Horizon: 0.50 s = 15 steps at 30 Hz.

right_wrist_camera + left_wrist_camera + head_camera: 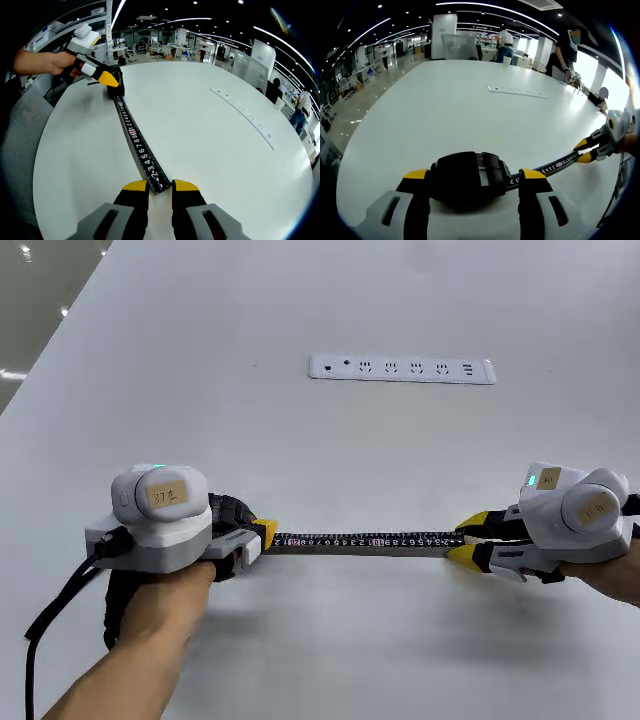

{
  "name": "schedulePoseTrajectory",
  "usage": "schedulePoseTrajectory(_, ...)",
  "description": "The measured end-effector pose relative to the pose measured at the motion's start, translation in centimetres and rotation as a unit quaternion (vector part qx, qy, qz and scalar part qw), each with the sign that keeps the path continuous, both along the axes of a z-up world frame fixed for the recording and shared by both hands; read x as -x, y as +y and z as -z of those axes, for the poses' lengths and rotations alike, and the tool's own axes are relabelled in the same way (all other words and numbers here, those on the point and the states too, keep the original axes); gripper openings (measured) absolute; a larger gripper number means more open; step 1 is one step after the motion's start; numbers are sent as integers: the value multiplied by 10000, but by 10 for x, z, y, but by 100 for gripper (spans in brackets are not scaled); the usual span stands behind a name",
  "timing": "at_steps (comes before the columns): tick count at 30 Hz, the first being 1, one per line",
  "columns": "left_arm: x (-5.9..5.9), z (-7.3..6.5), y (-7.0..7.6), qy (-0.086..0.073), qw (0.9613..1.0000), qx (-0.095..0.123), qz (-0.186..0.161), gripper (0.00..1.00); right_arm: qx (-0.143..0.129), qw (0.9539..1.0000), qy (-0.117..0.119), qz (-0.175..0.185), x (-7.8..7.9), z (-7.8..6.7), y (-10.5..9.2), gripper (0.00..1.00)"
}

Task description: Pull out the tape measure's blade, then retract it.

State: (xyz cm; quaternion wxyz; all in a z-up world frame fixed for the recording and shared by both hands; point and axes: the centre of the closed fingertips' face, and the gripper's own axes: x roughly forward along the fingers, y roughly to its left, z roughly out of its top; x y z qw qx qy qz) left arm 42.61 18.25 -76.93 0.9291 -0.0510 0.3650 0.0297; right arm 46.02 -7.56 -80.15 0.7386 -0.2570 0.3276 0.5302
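1. The blade (365, 541) is pulled out of the case (465, 170) and runs straight btwn the two grippers, numbers facing up. It sits low over the white table (200, 390); we can't tell if it touches.
2. The case is black and sits btwn the yellow tips of the L gripper (475, 176), whose jaws are clamped on its sides. The blade leaves it on the side toward the R gripper (468, 539).
3. The R gripper's jaws are closed on the blade's free end, w/ one yellow tip on each edge. In the right gripper view we see that end right btwn the tips.
4. We see the L hand (165, 605) under the L gripper, w/ a black cable (60, 600) hanging off the rear. The R hand (612, 575) holds the R gripper at the frame's edge.
5. A white power strip (400, 369) lies flat farther back on the table, well apart from the blade and approx parallel to it.
6. In the left gripper view we see people (506, 42) standing beyond the table's far end.
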Motion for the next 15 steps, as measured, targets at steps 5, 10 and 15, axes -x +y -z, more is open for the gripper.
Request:
schedulePoseTrajectory(5, 0, 1, -1, 7, 10000, -32, 1, 68, 11, 10000, 4, 17, 1, 0, -1, 14)
schedulePoseTrajectory(10, -3, 2, 1, 11, 10000, -49, -30, 68, 46, 10000, -4, -24, 3, 0, -2, 12)
schedulePoseTrajectory(15, -3, 7, 2, 54, 9998, -155, -68, 67, 92, 9999, -16, -87, 4, -1, -4, 11)
